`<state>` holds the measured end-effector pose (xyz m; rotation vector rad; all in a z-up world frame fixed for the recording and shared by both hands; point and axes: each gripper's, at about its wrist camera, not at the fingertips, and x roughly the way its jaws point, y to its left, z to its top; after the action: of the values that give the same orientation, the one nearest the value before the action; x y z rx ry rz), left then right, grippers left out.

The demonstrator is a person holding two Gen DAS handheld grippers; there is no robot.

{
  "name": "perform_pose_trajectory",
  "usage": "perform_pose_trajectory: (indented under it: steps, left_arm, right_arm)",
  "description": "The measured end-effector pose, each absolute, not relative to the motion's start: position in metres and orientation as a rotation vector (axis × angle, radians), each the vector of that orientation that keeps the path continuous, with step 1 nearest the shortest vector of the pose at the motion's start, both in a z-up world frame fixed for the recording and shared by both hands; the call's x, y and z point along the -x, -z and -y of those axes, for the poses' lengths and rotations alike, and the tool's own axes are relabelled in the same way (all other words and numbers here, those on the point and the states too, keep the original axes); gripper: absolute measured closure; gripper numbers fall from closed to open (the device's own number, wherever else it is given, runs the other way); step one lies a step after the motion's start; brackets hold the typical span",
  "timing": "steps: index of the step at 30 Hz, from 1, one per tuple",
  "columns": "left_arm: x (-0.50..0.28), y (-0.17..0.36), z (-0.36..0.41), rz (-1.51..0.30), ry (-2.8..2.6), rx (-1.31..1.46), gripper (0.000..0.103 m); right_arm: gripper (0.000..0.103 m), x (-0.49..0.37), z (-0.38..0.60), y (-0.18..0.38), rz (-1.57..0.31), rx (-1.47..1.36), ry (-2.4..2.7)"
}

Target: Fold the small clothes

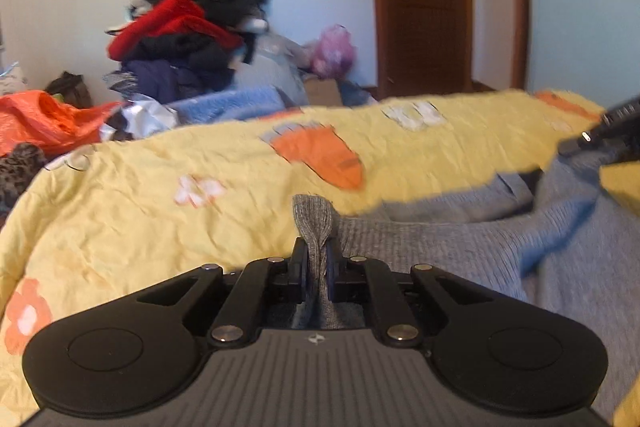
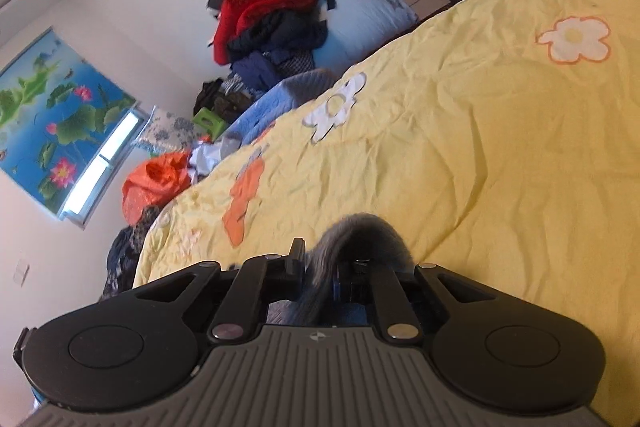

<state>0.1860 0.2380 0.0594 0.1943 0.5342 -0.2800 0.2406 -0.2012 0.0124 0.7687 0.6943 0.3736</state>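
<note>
**Inspector A:** Left gripper: jaws closed down to a narrow slit, a pinched fold of the grey knit garment standing up between the fingers. The rest of the garment spreads away to the gripper's right over the yellow flowered bedspread.

**Inspector B:** Confirmed. Right gripper: jaws likewise nearly together, clamped on a hump of the same grey knit, which arches over the right-hand finger. Ahead of it lies bare bedspread, creased, with white and orange flower patches.

**Inspector A:** In the left view, the other gripper shows at the far right edge, above the garment's raised edge. The picture there is blurred.

**Inspector B:** Noted. Beyond both grippers, past the bed's far side: a pile of clothes against the wall, an orange bag lower down.
</note>
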Motion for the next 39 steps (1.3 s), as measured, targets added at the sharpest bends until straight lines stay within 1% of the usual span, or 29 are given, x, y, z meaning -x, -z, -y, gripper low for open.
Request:
perform_pose_trajectory:
  steps: [2,5,7,8,9,10,12,13,15,17,19,21,24,27,30,31,35,36,37,38,39]
  left_arm:
    - [-0.207,-0.056,-0.241,-0.539,0.226,-0.184,0.095]
    - [-0.237,-0.031,-0.242,-0.594,0.122,-0.221,0.094]
    - [-0.248,-0.014,-0.241,-0.618,0.055,-0.239,0.093]
    - [-0.247,-0.009,-0.243,-0.613,0.043,-0.228,0.091]
    - [-0.244,-0.009,-0.243,-0.598,0.034,-0.222,0.091]
    - [-0.239,-0.011,-0.243,-0.576,0.030,-0.218,0.090]
    - [-0.226,-0.020,-0.244,-0.528,0.055,-0.207,0.090]
    - [-0.222,-0.024,-0.245,-0.514,0.068,-0.208,0.090]
    - [-0.221,-0.029,-0.244,-0.533,0.087,-0.215,0.090]
    - [-0.229,-0.025,-0.244,-0.596,0.093,-0.221,0.090]
    - [-0.232,-0.018,-0.243,-0.629,0.096,-0.231,0.090]
    - [-0.231,-0.012,-0.238,-0.616,0.102,-0.267,0.090]
    - [-0.235,-0.004,-0.227,-0.585,0.078,-0.375,0.094]
    - [-0.253,-0.007,-0.231,-0.580,0.011,-0.390,0.096]
    - [-0.272,-0.008,-0.256,-0.644,-0.083,-0.283,0.096]
    - [-0.273,-0.006,-0.259,-0.664,-0.083,-0.271,0.096]
    - [-0.242,-0.006,-0.244,-0.658,-0.017,-0.382,0.093]
    - [-0.230,-0.010,-0.242,-0.642,-0.005,-0.393,0.090]
    - [-0.218,-0.013,-0.242,-0.626,0.002,-0.399,0.082]
    - [-0.202,-0.019,-0.240,-0.600,0.000,-0.394,0.077]
    - [-0.186,-0.024,-0.240,-0.564,0.007,-0.365,0.063]
  right_arm:
    - [0.082,-0.253,0.204,-0.007,-0.699,-0.784,-0.327]
    - [0.082,-0.270,0.202,0.011,-0.756,-0.781,-0.268]
    - [0.079,-0.273,0.197,0.026,-0.808,-0.805,-0.244]
    - [0.077,-0.271,0.197,0.028,-0.796,-0.819,-0.247]
    - [0.065,-0.265,0.196,0.027,-0.777,-0.820,-0.258]
    - [0.048,-0.261,0.195,0.024,-0.763,-0.821,-0.270]
    - [0.032,-0.250,0.195,0.014,-0.723,-0.809,-0.275]
    - [0.030,-0.245,0.196,0.007,-0.704,-0.785,-0.269]
    - [0.030,-0.239,0.198,-0.003,-0.691,-0.751,-0.267]
    - [0.030,-0.234,0.197,-0.009,-0.691,-0.720,-0.261]
    - [0.030,-0.223,0.191,-0.013,-0.699,-0.620,-0.277]
    - [0.030,-0.206,0.173,-0.017,-0.698,-0.476,-0.296]
    - [0.030,-0.175,0.133,-0.020,-0.675,-0.164,-0.328]
    - [0.024,-0.160,0.104,-0.008,-0.715,0.037,-0.370]
    - [0.015,-0.162,0.110,-0.002,-0.714,-0.012,-0.353]
    - [0.015,-0.164,0.115,-0.003,-0.714,-0.042,-0.355]
    - [0.017,-0.157,0.122,-0.013,-0.704,-0.085,-0.314]
    - [0.017,-0.149,0.124,-0.017,-0.674,-0.091,-0.296]
    - [0.017,-0.141,0.127,-0.022,-0.637,-0.098,-0.287]
    - [0.016,-0.133,0.129,-0.027,-0.597,-0.112,-0.282]
    - [0.014,-0.128,0.130,-0.031,-0.567,-0.132,-0.285]
